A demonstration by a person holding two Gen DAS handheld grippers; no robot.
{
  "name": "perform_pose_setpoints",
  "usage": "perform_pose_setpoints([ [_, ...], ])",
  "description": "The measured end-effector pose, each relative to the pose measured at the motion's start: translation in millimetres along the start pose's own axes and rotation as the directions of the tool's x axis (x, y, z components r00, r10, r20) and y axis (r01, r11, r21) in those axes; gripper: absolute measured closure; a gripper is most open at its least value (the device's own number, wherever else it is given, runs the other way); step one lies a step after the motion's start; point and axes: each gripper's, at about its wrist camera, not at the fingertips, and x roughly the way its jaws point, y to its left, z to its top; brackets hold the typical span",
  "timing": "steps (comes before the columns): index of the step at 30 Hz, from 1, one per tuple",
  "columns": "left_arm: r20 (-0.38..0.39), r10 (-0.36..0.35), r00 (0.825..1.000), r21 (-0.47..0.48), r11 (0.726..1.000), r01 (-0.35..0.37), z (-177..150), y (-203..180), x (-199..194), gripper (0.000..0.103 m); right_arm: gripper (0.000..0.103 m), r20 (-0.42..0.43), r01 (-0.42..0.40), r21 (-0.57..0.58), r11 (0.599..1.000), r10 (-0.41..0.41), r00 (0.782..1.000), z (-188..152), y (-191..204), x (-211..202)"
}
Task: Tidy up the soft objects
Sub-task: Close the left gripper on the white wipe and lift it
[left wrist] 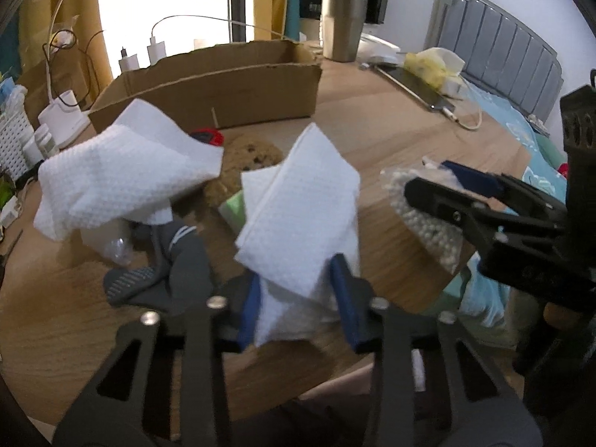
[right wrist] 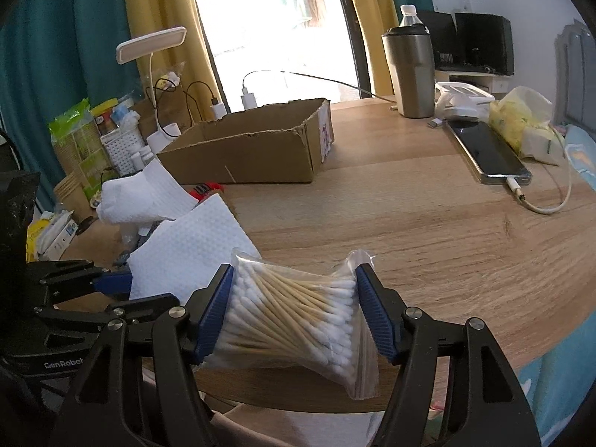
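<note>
So far we've only got things picked up: left gripper (left wrist: 298, 305) jaws pinching a folded paper towel (left wrist: 298, 216), right gripper (right wrist: 298, 313) jaws squeezing the cotton swab bag (right wrist: 294, 316), both well short of the cardboard box (right wrist: 246, 149), which looks empty from here.

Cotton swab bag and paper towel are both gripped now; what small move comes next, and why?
Probably carry both toward the cardboard box and release inside. The right hand-held gripper clamps the cotton swab bag, the left hand-held gripper pinches the paper towel, and the box stands open ahead.
</note>
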Motion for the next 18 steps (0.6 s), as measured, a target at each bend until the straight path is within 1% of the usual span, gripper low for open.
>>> perform_pose_setpoints([
  [2,0.005,0.005,1.0,0.008,1.0,-0.005,0.9,-2.0,-1.8,0.078,0.034,0.003,-0.003,-0.001,1.0,0.003,1.0,0.3,-0.9,-0.2],
  [4,0.016,0.01,1.0,0.016,1.0,-0.01,2.0,-3.6,-4.9,0.079,0.034,0.004,-0.005,0.0,1.0,0.005,1.0,0.4,-1.2,0.1],
  [6,0.029,0.016,0.999,0.028,0.999,-0.017,2.2,-5.2,-9.5,0.089,0.034,0.003,-0.005,-0.001,1.0,0.005,1.0,-0.2,-1.9,-0.3],
  [9,0.048,0.017,0.999,0.039,0.999,-0.019,2.6,-7.0,-16.0,0.096,0.034,0.002,-0.002,-0.002,1.0,0.002,1.0,-0.5,-1.8,-0.3],
  [13,0.076,-0.002,0.997,0.062,0.998,-0.003,3.2,-10.6,-24.3,0.099,0.034,0.002,0.0,-0.004,1.0,0.0,1.0,-0.4,-1.5,-0.6],
  [18,0.074,-0.065,0.995,0.063,0.996,0.06,7.0,-11.1,-23.0,0.1,0.034,0.016,0.01,-0.012,1.0,-0.009,1.0,2.4,-1.2,-5.2],
])
